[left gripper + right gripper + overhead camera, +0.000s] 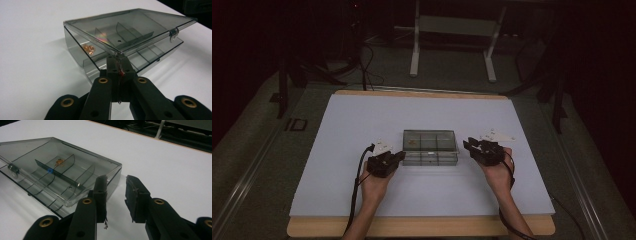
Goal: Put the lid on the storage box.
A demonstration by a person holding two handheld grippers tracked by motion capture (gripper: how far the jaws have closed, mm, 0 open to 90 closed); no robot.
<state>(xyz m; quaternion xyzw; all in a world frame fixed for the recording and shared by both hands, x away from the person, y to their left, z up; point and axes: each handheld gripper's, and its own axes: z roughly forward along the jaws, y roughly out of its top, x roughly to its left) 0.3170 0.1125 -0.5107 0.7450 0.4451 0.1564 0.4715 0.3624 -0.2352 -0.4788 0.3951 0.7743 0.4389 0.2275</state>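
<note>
left gripper [117, 65] is my first stop: jaws pressed together with the front corner of the box lid [130, 27] pinched between the tips, and in the left gripper view that lid sits lifted at a slant above the tray. right gripper [117, 185] is part-way open with nothing between the jaws; it sits just beside the box's other end, and i can't tell whether its near jaw touches the corner.

now by size. i've got the white table mat [362, 120] covering nearly the whole wooden tabletop [412, 227], with wood showing along the near and far edges. in the middle of the mat lies the smoky clear plastic box [430, 148], and in the high view my left gripper [398, 158] is at its left end and my right gripper [468, 146] at its right end, the two forearms coming in from the bottom.

inside the box i see thin dividers [58, 173] splitting the tray into compartments. smallest of all, a little heap of copper-coloured rings [88, 48] lies in one compartment near the box's far-left corner as seen from above. in the right gripper view the rings [59, 162] show through the lid.
</note>
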